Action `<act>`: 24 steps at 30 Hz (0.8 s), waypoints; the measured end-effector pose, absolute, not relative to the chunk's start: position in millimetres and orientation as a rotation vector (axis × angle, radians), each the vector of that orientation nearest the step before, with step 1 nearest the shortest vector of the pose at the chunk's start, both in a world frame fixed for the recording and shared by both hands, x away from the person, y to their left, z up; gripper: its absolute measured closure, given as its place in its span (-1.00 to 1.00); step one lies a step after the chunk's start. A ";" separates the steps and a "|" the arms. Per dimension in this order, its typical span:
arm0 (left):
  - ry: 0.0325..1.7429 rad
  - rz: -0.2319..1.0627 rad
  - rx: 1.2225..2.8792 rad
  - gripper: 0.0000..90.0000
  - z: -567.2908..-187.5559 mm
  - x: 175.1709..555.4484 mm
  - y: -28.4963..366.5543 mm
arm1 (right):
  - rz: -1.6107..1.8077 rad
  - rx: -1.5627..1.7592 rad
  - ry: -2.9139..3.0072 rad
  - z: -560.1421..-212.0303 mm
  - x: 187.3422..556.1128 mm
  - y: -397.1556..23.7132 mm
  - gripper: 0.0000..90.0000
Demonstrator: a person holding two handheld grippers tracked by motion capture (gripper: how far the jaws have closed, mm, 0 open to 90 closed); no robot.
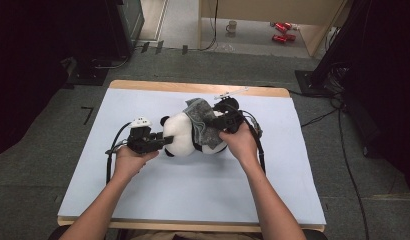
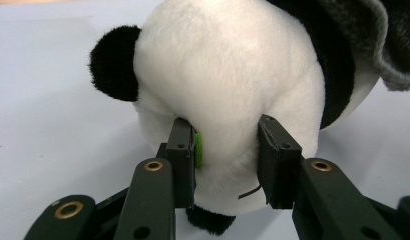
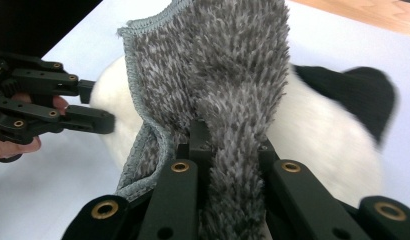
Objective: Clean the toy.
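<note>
Between the jaws of your left gripper (image 2: 227,160) you are pinching the white head of the panda plush (image 2: 228,85), which is lying on the pale blue mat (image 1: 158,195). Just beyond it, your right gripper (image 3: 233,145) is clamping a fold of the grey fuzzy cloth (image 3: 223,65) draped over the panda's body. If you are pulling hard, the soft fur may be slipping free, or the cloth sliding off.

My plush panda (image 1: 180,136) lay on its side mid-table, a shaggy grey cloth (image 1: 202,120) draped over its black-and-white body.
</note>
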State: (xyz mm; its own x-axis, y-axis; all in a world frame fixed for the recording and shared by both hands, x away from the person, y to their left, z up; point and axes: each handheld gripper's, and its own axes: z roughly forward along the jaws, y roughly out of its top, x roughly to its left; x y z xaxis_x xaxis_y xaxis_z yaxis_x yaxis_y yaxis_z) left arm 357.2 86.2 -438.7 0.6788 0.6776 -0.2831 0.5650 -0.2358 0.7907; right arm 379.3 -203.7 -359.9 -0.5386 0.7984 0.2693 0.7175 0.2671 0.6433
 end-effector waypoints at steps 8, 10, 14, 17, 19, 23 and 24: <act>0.977 0.136 1.917 0.43 -439.7 358.8 87.8 | 1.145 1.504 2.356 -356.3 378.7 -231.7 0.78; 0.975 0.138 1.917 0.43 -439.6 358.6 87.7 | 1.140 1.515 2.347 -356.0 378.0 -236.9 0.78; 0.977 0.136 1.915 0.43 -439.4 358.4 87.8 | 1.137 1.539 2.322 -357.3 376.9 -249.0 0.78; 0.980 0.137 1.912 0.43 -439.1 358.2 87.7 | 1.134 1.568 2.295 -359.6 377.0 -258.7 0.78; 0.985 0.136 1.910 0.43 -439.5 358.8 88.1 | 1.111 1.583 2.280 -359.8 377.0 -264.2 0.78; 0.991 0.140 1.909 0.43 -440.2 359.2 88.7 | 1.096 1.595 2.252 -356.1 375.5 -272.7 0.79; 0.991 0.140 1.908 0.43 -440.3 359.3 88.7 | 1.104 1.595 2.248 -353.8 374.7 -274.2 0.79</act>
State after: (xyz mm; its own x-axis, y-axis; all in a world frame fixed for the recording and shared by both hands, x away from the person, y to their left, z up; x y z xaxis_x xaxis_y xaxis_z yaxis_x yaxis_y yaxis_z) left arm 359.3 88.7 -440.3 0.6650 0.6861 -0.2949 0.5780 -0.2228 0.7850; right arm 374.7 -274.2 -353.8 -0.4125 0.8711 0.2665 0.7435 0.1528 0.6511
